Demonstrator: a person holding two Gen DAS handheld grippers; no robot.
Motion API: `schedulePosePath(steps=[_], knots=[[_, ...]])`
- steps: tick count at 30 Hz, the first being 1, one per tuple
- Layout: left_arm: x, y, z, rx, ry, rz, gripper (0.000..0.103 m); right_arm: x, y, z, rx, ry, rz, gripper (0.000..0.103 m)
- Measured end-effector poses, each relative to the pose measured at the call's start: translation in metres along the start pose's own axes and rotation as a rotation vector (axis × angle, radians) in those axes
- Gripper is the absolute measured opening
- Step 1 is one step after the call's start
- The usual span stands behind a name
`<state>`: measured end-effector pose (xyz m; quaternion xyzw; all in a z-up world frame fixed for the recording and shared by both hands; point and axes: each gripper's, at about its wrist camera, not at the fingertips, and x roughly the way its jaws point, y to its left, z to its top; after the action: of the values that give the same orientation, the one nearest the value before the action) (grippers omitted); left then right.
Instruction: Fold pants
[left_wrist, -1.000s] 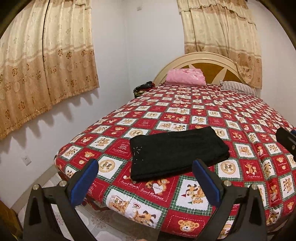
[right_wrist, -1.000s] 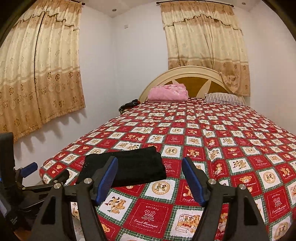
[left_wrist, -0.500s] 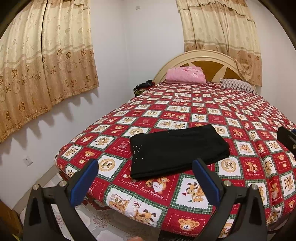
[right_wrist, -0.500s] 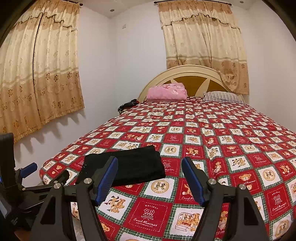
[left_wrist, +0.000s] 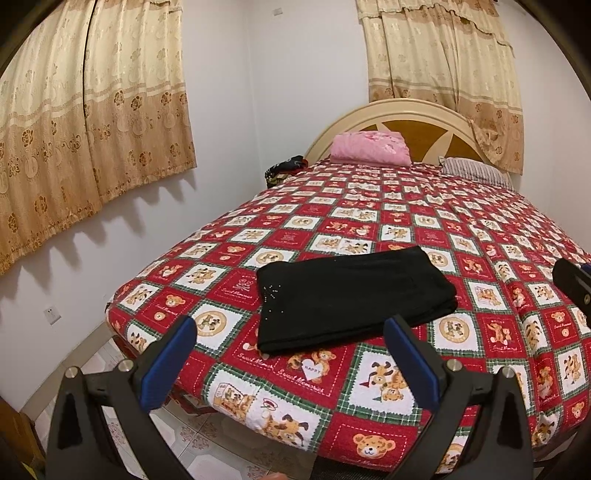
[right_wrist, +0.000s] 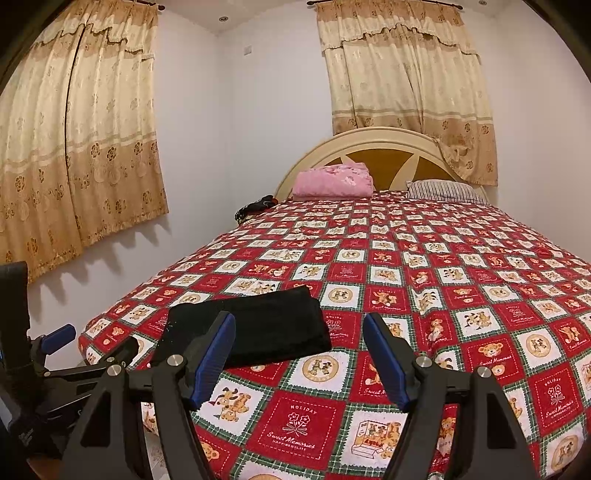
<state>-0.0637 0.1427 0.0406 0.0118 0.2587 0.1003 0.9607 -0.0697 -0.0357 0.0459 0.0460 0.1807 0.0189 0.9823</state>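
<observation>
Black pants (left_wrist: 351, 299) folded flat on the red patchwork bedspread (left_wrist: 424, 221), near the bed's foot corner. Left gripper (left_wrist: 291, 354) and right gripper (right_wrist: 299, 354) both wide, nothing between the jaws, apart from the pants.

One folded black fabric pants bundle (left_wrist: 354, 295) lies on the near corner of one bed covered by a red, white and green checked cartoon-print quilt (left_wrist: 406, 229). At the far end of that bed stand one arched cream-and-brown wooden headboard (left_wrist: 417, 122), one folded pink blanket (left_wrist: 369, 147) and one striped pillow (left_wrist: 472, 171). Two beige floral curtains (left_wrist: 92, 110) hang beyond the bed. One white wall socket (left_wrist: 51, 314) sits left of the bed. Two black claws with blue pads, the left claw (left_wrist: 291, 358) and the right claw (right_wrist: 299, 363), are at the bed's near edge.
</observation>
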Motion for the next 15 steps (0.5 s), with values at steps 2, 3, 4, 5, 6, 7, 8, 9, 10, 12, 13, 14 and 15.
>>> schedulePosePath(steps=[2, 3, 4, 5, 6, 7, 8, 9, 10, 12, 13, 14, 15], knots=[[-0.0003, -0.0006, -0.0001, 0.002, -0.002, 0.000, 0.103, 0.0001, 0.0002, -0.0002, 0.000, -0.001, 0.000, 0.073], [-0.0005, -0.0011, -0.0004, 0.003, -0.003, -0.002, 0.103, -0.0002, 0.0006, 0.0000, -0.001, -0.001, -0.001, 0.073], [-0.0011, -0.0019, -0.0004, 0.003, -0.003, -0.002, 0.103, -0.0002, 0.0006, -0.0002, -0.001, 0.001, -0.001, 0.073], [-0.0015, -0.0026, -0.0007, 0.003, -0.003, -0.002, 0.103, -0.0002, 0.0005, -0.0003, 0.000, 0.001, 0.000, 0.073], [-0.0015, -0.0029, -0.0010, 0.003, -0.002, -0.003, 0.103, -0.0005, 0.0004, -0.0003, 0.002, 0.001, 0.000, 0.073], [-0.0016, -0.0028, -0.0008, 0.002, -0.002, -0.003, 0.103, -0.0007, 0.0001, -0.0004, 0.002, 0.002, 0.000, 0.073], [-0.0017, -0.0028, -0.0006, 0.002, -0.002, -0.002, 0.103, -0.0015, 0.0003, 0.0001, 0.002, 0.001, -0.001, 0.073], [-0.0018, -0.0028, -0.0006, 0.002, -0.002, -0.001, 0.103, -0.0021, 0.0000, 0.0001, 0.002, -0.001, -0.002, 0.073], [-0.0018, -0.0030, -0.0007, 0.002, -0.003, -0.001, 0.103, -0.0019, 0.0001, 0.0002, 0.002, -0.001, -0.003, 0.073], [-0.0017, -0.0027, -0.0006, 0.003, -0.002, -0.002, 0.103, -0.0029, -0.0005, 0.0004, 0.002, -0.005, -0.005, 0.073], [-0.0017, -0.0029, -0.0007, 0.003, -0.002, -0.003, 0.103, -0.0028, -0.0008, 0.0005, 0.002, -0.006, -0.006, 0.073], [-0.0024, -0.0043, -0.0008, 0.003, -0.001, -0.003, 0.103, -0.0032, -0.0011, 0.0003, 0.002, -0.005, -0.007, 0.073], [-0.0024, -0.0042, -0.0007, 0.003, -0.002, -0.002, 0.103, -0.0032, -0.0013, 0.0001, 0.003, -0.004, -0.006, 0.073]])
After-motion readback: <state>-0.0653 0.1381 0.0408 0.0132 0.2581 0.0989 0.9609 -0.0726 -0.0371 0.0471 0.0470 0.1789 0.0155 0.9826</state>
